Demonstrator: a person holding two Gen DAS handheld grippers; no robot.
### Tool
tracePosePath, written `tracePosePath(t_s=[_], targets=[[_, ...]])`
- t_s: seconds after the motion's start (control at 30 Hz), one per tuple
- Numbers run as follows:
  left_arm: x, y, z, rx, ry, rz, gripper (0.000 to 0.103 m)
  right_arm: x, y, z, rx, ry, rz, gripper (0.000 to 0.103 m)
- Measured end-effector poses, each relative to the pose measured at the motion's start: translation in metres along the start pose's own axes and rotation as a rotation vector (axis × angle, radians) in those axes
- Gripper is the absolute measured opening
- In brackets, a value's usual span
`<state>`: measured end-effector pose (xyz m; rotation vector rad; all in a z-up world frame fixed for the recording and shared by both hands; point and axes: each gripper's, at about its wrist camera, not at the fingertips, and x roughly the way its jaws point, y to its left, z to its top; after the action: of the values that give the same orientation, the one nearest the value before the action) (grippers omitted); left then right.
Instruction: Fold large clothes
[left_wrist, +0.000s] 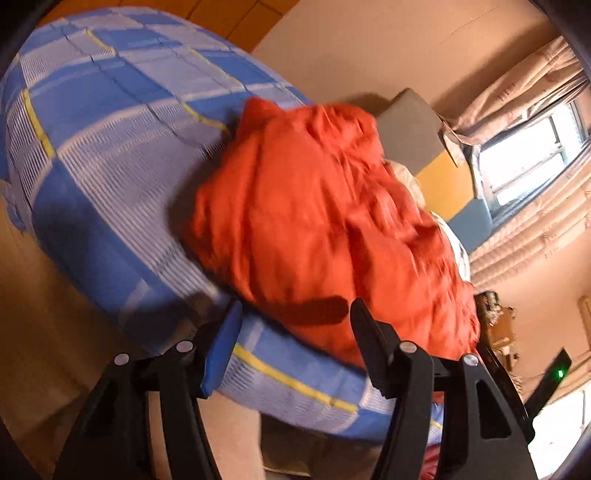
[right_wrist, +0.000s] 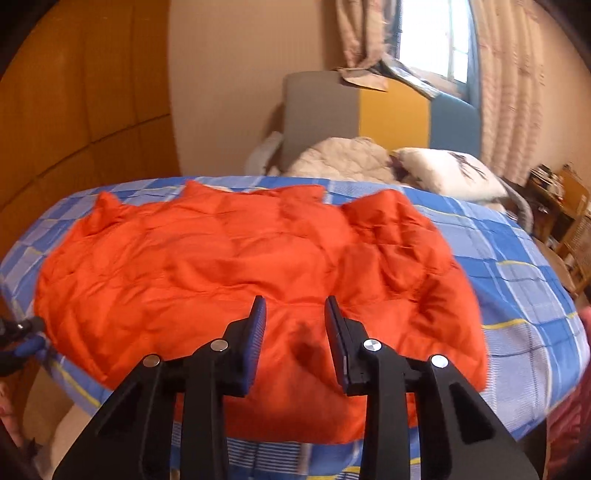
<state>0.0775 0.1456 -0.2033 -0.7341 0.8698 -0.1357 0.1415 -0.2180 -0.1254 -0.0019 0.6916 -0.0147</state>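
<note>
an orange quilted jacket (right_wrist: 236, 280) is seen spread over a bed (right_wrist: 524, 295) covered with a blue checked sheet crossed by yellow and white lines. the jacket lies mostly flat, its near hem reaching the near edge of the bed, and 1 part on the right side is folded up and bunched. in the left wrist view the whole scene is tilted and blurred, and the jacket (left_wrist: 317, 221) is shown as a rumpled mound on the sheet.

the right claw (right_wrist: 294, 308) is held just above the near part of the jacket, its 2 fingers set narrowly apart; nothing is gripped between them, and only orange cloth is seen through the gap. the left claw (left_wrist: 293, 314) is held at the near edge of the bed beside the jacket's corner, its fingers set moderately wide, with nothing clamped; whether the cloth is touched cannot be told. in the right wrist view a black and blue tip of the left claw (right_wrist: 26, 336) is seen at the jacket's left edge.

behind the jacket a beige quilt (right_wrist: 343, 158) and a white pillow (right_wrist: 450, 173) are piled against a headboard (right_wrist: 391, 114) of grey, yellow and blue panels, under a curtained window (right_wrist: 436, 40)
</note>
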Motion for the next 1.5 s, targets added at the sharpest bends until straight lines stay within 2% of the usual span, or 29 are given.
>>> tracePosePath(t_s=[0.03,0.1,0.27,0.33,0.37,0.43,0.53,0.63,0.7,0.77,0.8,0.87,1.0,1.07,1.13,1.2,1.27,1.3,1.37,1.43,1.5], targets=[[0.003,-0.002,-0.003,0.005,0.013,-0.019,0.06,0.003,0.002,0.001,-0.006,0.004,0.005,0.024],[0.011,-0.008,-0.004,0.012,0.029,-0.052,0.06,0.008,0.005,0.008,-0.007,0.006,0.02,0.024],[0.022,-0.012,0.009,-0.022,-0.037,-0.065,0.061,0.026,0.01,0.015,0.011,0.033,0.085,0.024],[0.027,-0.011,0.011,-0.036,-0.05,-0.072,0.061,0.041,0.018,0.008,-0.017,0.09,0.084,0.024],[0.03,-0.01,0.013,-0.037,-0.052,-0.075,0.061,0.055,0.022,0.0,-0.032,0.149,0.081,0.024],[0.034,-0.01,0.013,-0.048,-0.061,-0.09,0.062,0.07,0.025,-0.013,-0.042,0.18,0.075,0.024],[0.035,-0.004,0.015,-0.095,-0.073,-0.126,0.063,0.072,0.031,-0.02,-0.063,0.167,0.049,0.024],[0.037,0.007,0.019,-0.19,-0.093,-0.166,0.061,0.072,0.032,-0.02,-0.049,0.179,0.054,0.023],[0.036,0.009,0.018,-0.215,-0.096,-0.152,0.059,0.071,0.033,-0.02,-0.049,0.183,0.057,0.023],[0.024,0.011,0.01,-0.229,-0.116,-0.086,0.056,0.071,0.032,-0.02,-0.045,0.183,0.058,0.024],[0.014,0.011,0.002,-0.238,-0.149,-0.044,0.057,0.07,0.032,-0.021,-0.038,0.183,0.061,0.023],[0.006,0.012,-0.007,-0.248,-0.167,-0.001,0.077,0.072,0.031,-0.02,-0.028,0.182,0.063,0.023],[0.022,0.02,0.003,-0.295,-0.133,-0.099,0.079,0.073,0.029,-0.019,-0.038,0.183,0.058,0.023],[0.029,0.019,0.012,-0.306,-0.156,-0.137,0.088,0.074,0.028,-0.019,-0.033,0.187,0.066,0.023],[0.038,0.019,0.022,-0.31,-0.165,-0.171,0.092,0.075,0.026,-0.018,-0.025,0.189,0.076,0.023],[0.049,0.02,0.026,-0.334,-0.158,-0.185,0.086,0.075,0.026,-0.019,-0.024,0.188,0.075,0.023],[0.059,0.02,0.029,-0.333,-0.125,-0.146,0.046,0.075,0.025,-0.018,-0.023,0.186,0.072,0.023],[0.06,0.019,0.029,-0.323,-0.118,-0.135,0.041,0.075,0.024,-0.018,-0.022,0.189,0.071,0.023],[0.053,0.012,0.034,-0.291,-0.126,-0.136,0.02,0.073,0.023,-0.014,-0.018,0.205,0.075,0.023],[0.04,0.002,0.041,-0.239,-0.148,-0.141,0.012,0.063,0.017,-0.007,0.02,0.193,0.108,0.023],[0.024,-0.01,0.05,-0.164,-0.19,-0.154,0.009,0.05,0.013,0.0,0.045,0.146,0.134,0.023]])
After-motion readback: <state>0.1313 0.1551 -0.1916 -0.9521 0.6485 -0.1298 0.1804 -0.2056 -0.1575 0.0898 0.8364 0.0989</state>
